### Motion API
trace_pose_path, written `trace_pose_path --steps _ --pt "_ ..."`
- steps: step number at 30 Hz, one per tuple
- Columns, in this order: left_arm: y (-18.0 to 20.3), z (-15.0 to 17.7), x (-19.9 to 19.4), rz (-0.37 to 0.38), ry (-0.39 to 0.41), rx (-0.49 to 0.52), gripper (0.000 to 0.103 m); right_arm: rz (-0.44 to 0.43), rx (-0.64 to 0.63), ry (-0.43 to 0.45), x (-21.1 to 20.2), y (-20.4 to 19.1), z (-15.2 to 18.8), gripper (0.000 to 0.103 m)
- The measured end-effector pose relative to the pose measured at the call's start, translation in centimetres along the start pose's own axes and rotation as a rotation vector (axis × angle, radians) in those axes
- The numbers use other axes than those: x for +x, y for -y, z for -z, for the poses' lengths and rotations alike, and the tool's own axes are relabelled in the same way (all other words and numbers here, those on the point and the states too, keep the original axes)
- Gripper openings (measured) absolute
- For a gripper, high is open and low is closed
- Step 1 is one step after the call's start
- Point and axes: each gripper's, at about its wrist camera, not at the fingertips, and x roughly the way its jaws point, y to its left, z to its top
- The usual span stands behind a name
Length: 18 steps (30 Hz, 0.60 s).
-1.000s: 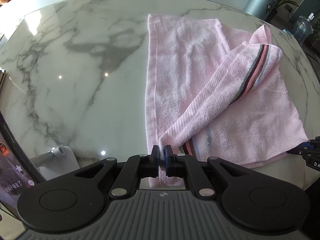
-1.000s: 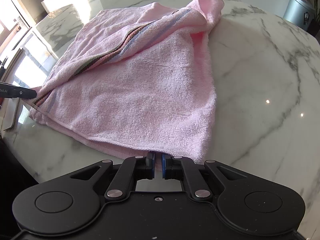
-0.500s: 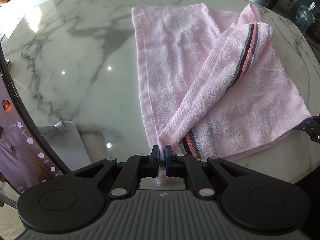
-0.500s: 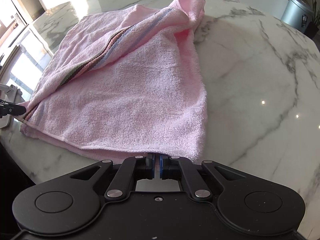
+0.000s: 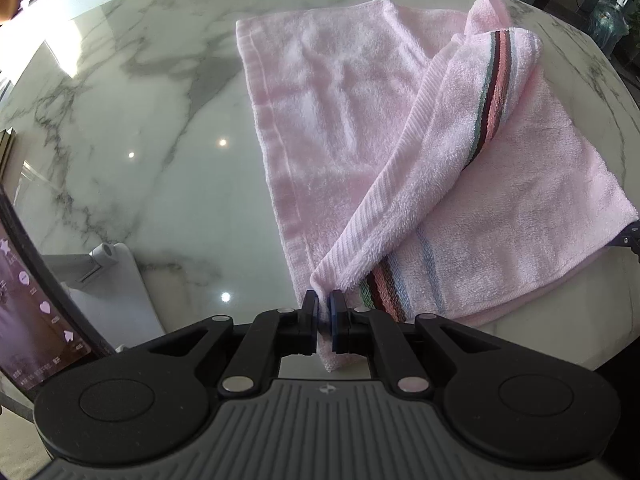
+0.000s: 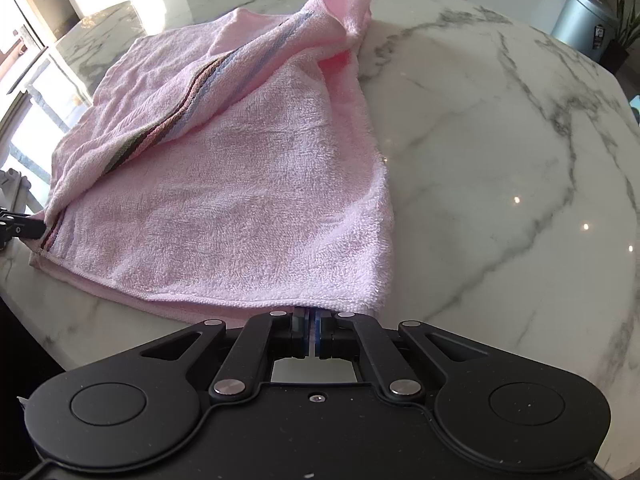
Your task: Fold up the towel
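A pink towel (image 5: 344,128) with a striped band lies on the white marble table (image 5: 160,184). One part of it is folded diagonally over the rest. My left gripper (image 5: 325,308) is shut on the near corner of that folded part, and a bit of cloth hangs below the pads. In the right wrist view the towel (image 6: 240,200) spreads ahead and to the left. My right gripper (image 6: 311,320) is shut on its near edge at the right corner. The left gripper's tip (image 6: 20,228) shows at the towel's left corner. The right gripper's tip (image 5: 632,236) shows at the picture's right edge.
A lit screen (image 5: 28,312) on a white stand (image 5: 108,280) is at the table's near left. A grey bin (image 6: 584,16) and a plant stand beyond the far right edge. Bare marble (image 6: 500,160) stretches to the right of the towel.
My left gripper has moved toward the near table edge with the towel corner, and the screen has come into view. The right jaws have closed the last bit on the towel's edge.
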Motion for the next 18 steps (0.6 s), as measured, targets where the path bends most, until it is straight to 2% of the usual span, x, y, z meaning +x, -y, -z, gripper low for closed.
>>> trace_pose_path --steps 8,18 --pt "3.8 -3.0 1.6 0.024 0.032 0.077 0.005 0.054 0.059 -0.019 -1.0 3.0 1.6 0.0" --pt "4.7 -3.4 2.2 0.024 0.042 0.11 0.005 0.049 0.04 -0.088 -1.5 3.9 1.9 0.0"
